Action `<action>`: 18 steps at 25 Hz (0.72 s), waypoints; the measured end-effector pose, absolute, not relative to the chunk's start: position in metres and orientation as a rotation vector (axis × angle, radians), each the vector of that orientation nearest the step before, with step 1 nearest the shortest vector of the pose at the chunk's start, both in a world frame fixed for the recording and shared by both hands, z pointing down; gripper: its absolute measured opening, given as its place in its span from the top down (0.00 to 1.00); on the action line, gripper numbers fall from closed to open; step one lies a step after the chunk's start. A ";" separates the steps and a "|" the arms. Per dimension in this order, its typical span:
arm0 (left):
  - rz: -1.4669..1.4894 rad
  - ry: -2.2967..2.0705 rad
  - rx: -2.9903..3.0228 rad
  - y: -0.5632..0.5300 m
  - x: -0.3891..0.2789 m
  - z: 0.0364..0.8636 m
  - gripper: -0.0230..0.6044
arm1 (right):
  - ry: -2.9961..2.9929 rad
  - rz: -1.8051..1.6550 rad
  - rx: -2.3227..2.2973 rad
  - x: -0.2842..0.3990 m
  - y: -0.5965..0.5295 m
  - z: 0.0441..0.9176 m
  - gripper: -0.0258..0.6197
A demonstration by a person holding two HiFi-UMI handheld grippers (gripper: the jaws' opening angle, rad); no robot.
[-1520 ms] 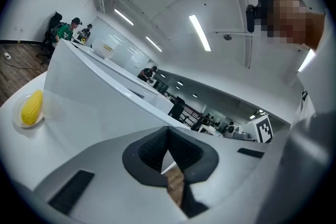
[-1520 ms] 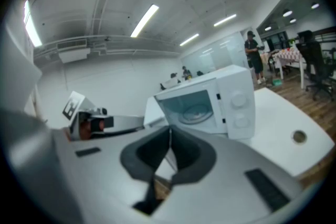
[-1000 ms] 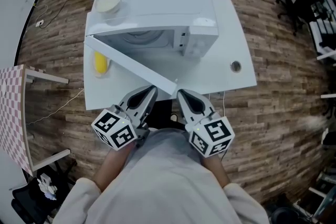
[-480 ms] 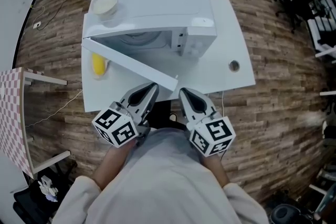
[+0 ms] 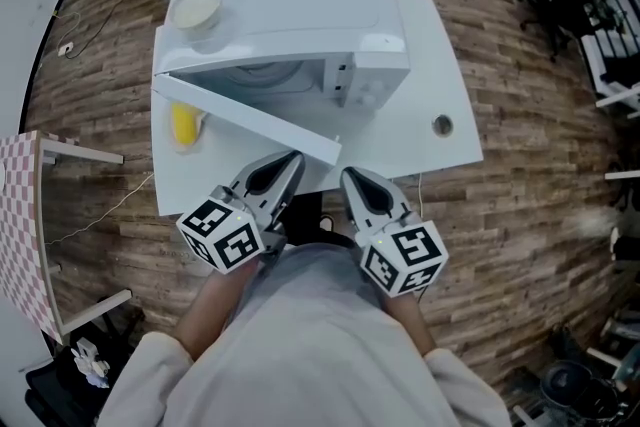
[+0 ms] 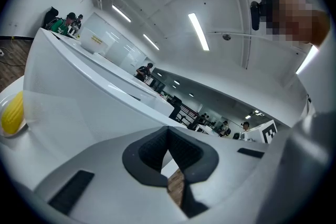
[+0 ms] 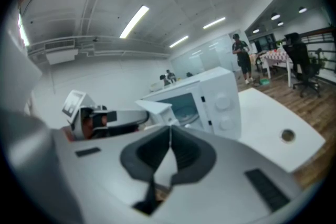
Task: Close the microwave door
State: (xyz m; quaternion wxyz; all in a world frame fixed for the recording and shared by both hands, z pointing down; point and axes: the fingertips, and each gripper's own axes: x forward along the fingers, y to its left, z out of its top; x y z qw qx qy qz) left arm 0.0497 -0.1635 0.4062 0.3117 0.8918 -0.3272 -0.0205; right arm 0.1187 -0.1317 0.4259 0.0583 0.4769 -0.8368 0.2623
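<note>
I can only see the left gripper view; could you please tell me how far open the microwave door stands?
Observer: In the head view the flat white microwave door is swung wide open, hinged at the left. Its free edge is out near the front edge of the white table.
Operator: Thank you. Where is the right claw?
Observer: The right claw sits close to that free edge, slightly right of it, shut and empty. I cannot tell whether it touches.
Operator: Is anything to the right of the white microwave?
Observer: Yes, a small round grommet hole in the tabletop.
</note>
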 end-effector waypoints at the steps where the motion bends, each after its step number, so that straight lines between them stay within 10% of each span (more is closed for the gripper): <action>1: -0.055 -0.861 2.351 -0.165 0.051 0.406 0.94 | -2.535 0.796 1.444 0.119 -0.132 0.426 0.92; 18: -0.048 -0.815 2.365 -0.190 0.066 0.407 0.94 | -2.511 0.821 1.444 0.123 -0.144 0.432 0.92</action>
